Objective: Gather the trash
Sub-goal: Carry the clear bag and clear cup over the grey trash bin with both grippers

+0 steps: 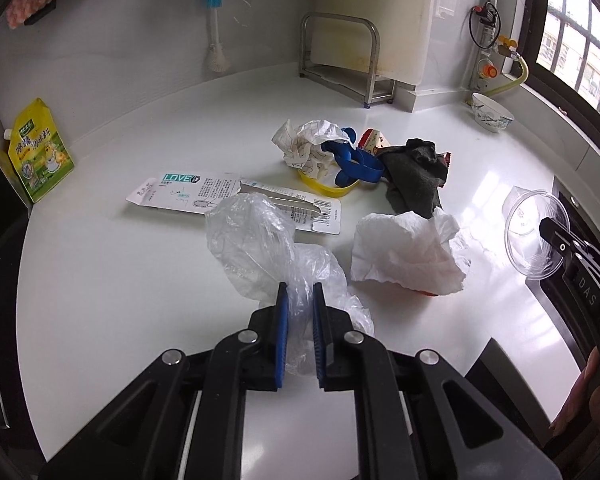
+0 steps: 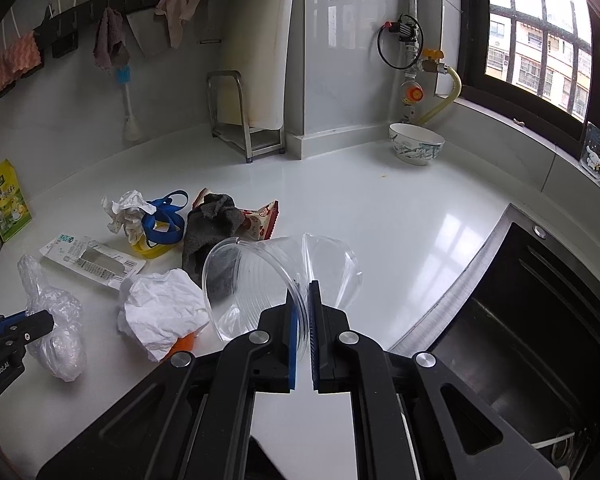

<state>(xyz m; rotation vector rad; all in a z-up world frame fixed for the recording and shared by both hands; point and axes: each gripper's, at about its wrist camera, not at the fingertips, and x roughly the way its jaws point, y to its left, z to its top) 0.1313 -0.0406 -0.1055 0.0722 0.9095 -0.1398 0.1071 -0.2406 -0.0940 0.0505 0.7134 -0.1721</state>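
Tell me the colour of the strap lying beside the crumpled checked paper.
Blue strap, clearest in the left wrist view.

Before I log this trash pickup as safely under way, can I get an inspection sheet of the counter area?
Surface: white countertop, glossy, sink at its right.
Job's things: clear plastic bag; clear plastic cup; crumpled white tissue; printed card package; crumpled paper; snack wrapper.
Clutter: dark cloth, blue strap, yellow ring, yellow pouch, patterned bowl.
Grippers: left gripper shut on the bag; right gripper shut on the cup's rim.
Cables: black loop by the gas valve; yellowish hose.
Surroundings: metal rack, hanging cloths, window.
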